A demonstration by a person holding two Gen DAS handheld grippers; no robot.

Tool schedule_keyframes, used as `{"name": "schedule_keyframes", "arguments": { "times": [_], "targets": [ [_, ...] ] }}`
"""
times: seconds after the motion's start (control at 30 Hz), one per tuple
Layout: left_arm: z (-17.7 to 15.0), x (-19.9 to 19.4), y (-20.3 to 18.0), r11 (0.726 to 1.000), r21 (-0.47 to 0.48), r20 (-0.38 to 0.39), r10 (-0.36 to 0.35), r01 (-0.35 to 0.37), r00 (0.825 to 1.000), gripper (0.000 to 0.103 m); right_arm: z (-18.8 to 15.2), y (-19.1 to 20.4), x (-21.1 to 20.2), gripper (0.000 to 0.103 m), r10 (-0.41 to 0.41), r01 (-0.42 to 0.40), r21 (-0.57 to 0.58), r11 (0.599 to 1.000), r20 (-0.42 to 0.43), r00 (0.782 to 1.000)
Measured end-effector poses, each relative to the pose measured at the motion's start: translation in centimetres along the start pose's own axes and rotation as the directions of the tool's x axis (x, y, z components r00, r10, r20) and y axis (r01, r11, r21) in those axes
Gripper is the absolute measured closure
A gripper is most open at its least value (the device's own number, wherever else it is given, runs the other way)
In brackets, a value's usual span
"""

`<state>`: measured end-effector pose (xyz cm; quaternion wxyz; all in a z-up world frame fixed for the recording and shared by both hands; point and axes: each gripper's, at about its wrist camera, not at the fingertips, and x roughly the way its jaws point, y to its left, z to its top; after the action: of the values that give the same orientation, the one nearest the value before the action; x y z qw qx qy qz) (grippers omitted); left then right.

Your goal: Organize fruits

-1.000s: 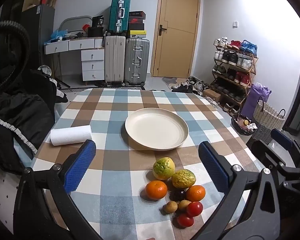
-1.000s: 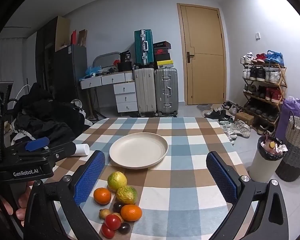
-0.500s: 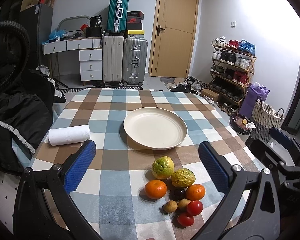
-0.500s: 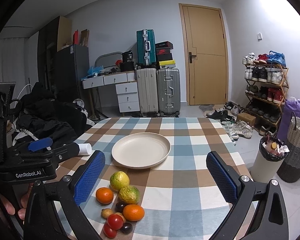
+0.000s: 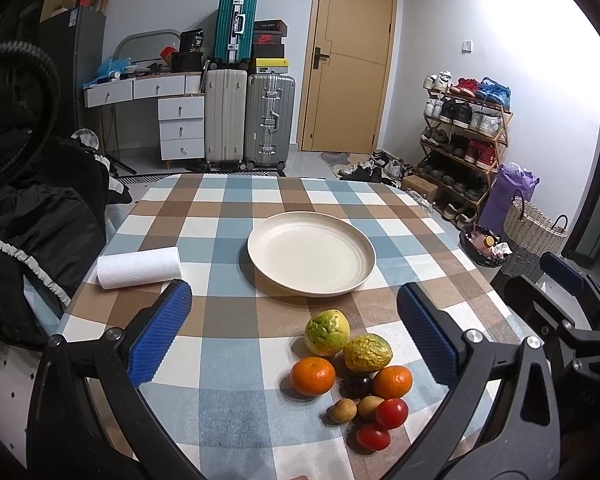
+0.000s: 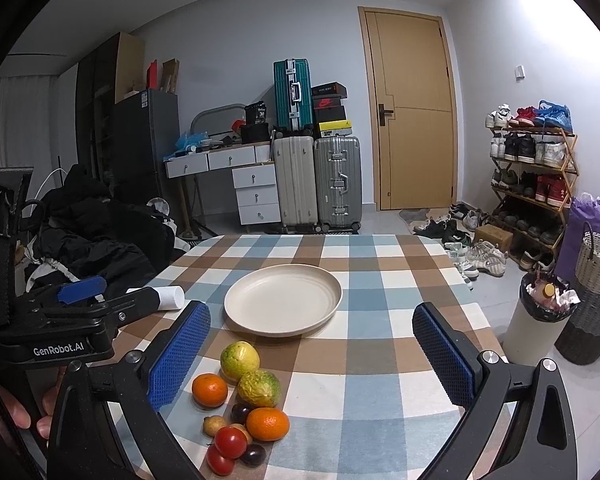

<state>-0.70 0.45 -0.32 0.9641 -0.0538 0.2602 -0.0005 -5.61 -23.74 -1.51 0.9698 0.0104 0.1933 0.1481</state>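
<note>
A pile of fruit lies at the near edge of the checked table: a yellow-green fruit (image 5: 326, 332), a wrinkled green-yellow one (image 5: 367, 352), two oranges (image 5: 313, 375) (image 5: 392, 381), two tomatoes (image 5: 391, 413), small brown fruits (image 5: 342, 410) and a dark plum (image 5: 356, 386). Behind it stands an empty cream plate (image 5: 311, 253). My left gripper (image 5: 294, 336) hangs open above the pile, holding nothing. In the right wrist view the same pile (image 6: 240, 400) lies low and left of centre, the plate (image 6: 283, 299) beyond it. My right gripper (image 6: 310, 354) is open and empty, to the right of the fruit.
A paper towel roll (image 5: 139, 267) lies on the table's left side. Dark clothing (image 5: 32, 224) is heaped left of the table. A bin (image 6: 538, 318) and woven basket (image 6: 596, 276) stand on the floor to the right, suitcases (image 5: 248, 116) and a shoe rack (image 5: 466, 136) farther back.
Both views have shifted slightly: the plate and fruit sit a little lower and nearer. Both grippers stay open and empty, and nothing on the table has moved.
</note>
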Motion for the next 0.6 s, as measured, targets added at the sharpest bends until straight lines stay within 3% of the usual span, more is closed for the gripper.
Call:
{"name": "schedule_keyframes", "arguments": {
  "times": [0.6],
  "targets": [
    [-0.38, 0.29, 0.05, 1.0, 0.0, -0.005, -0.004, 0.004, 1.0, 0.0, -0.25, -0.27, 0.01, 0.0, -0.001, 0.001, -0.003, 1.0, -0.003, 1.0]
  ]
}}
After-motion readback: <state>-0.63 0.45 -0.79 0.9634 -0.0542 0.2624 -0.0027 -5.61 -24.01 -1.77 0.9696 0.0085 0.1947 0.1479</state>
